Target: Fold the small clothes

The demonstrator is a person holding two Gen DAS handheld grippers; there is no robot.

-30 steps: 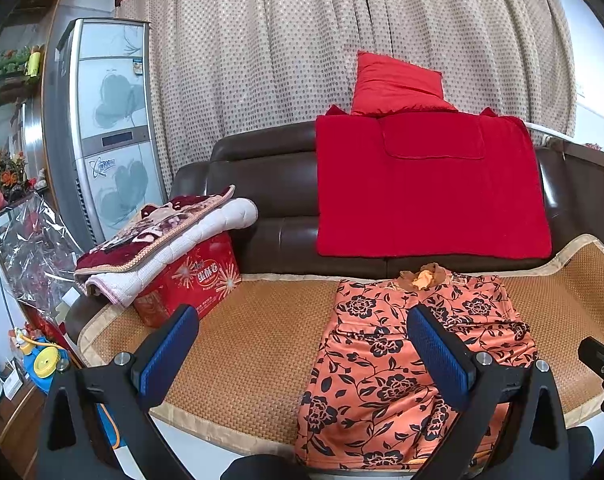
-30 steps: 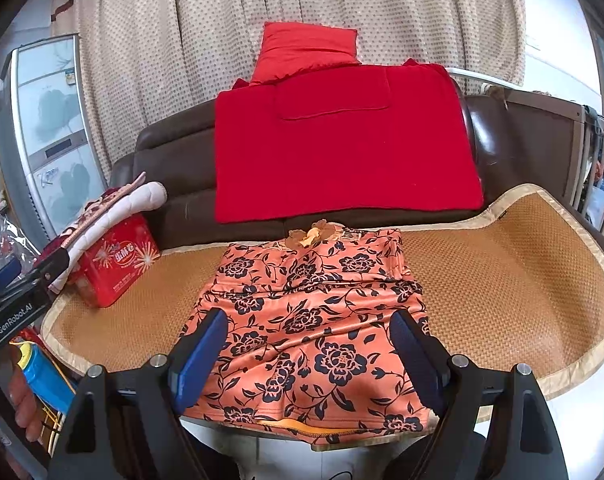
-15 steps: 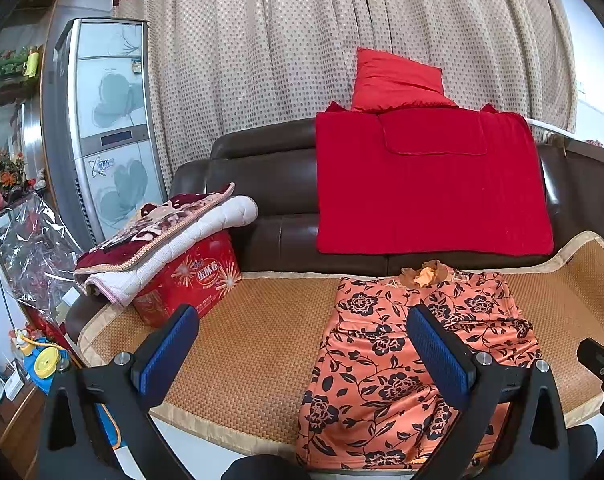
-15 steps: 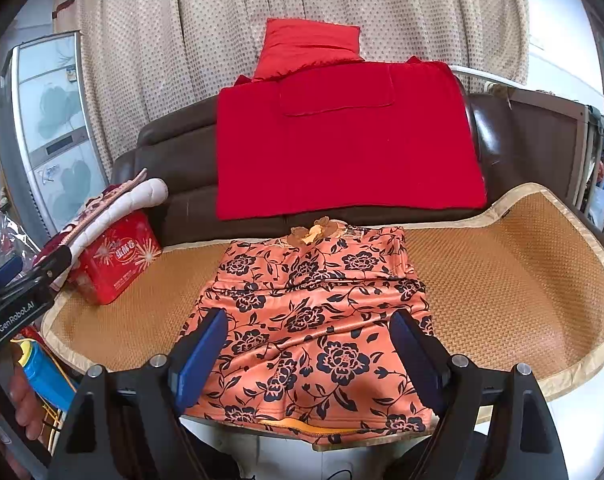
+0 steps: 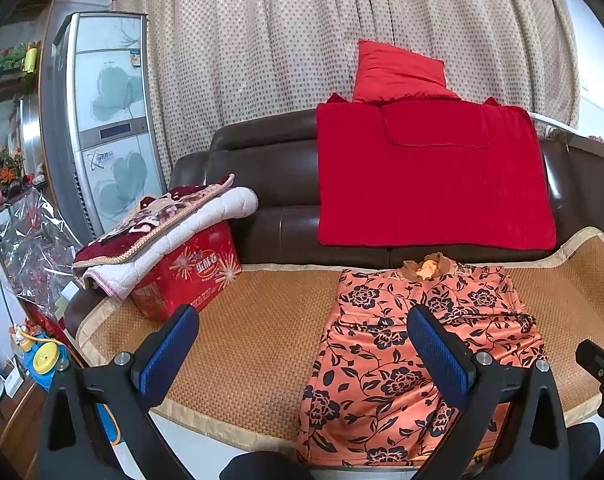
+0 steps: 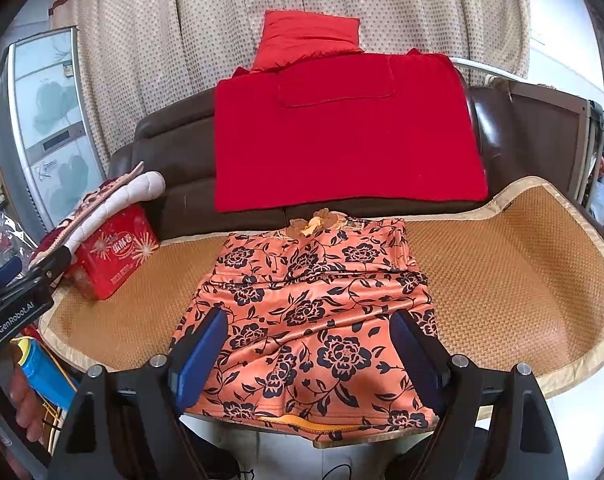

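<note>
An orange garment with black flowers [image 5: 418,344] [image 6: 314,308] lies flat on the woven mat [image 5: 254,320] [image 6: 502,272] over the sofa seat, its collar with a small orange bow toward the backrest and its hem at the front edge. My left gripper [image 5: 302,340] hovers open above the mat, its right finger over the garment's left half. My right gripper [image 6: 308,346] hangs open above the garment's lower part, nothing between its blue pads [image 6: 204,354]. The left gripper's body [image 6: 14,308] shows at the left edge of the right wrist view.
A red tin box [image 5: 186,272] [image 6: 112,252] with folded blankets [image 5: 162,224] on top sits at the mat's left end. A red blanket [image 5: 430,176] [image 6: 342,136] and red pillow [image 5: 398,72] drape over the brown sofa back. A tall cabinet [image 5: 102,128] stands left.
</note>
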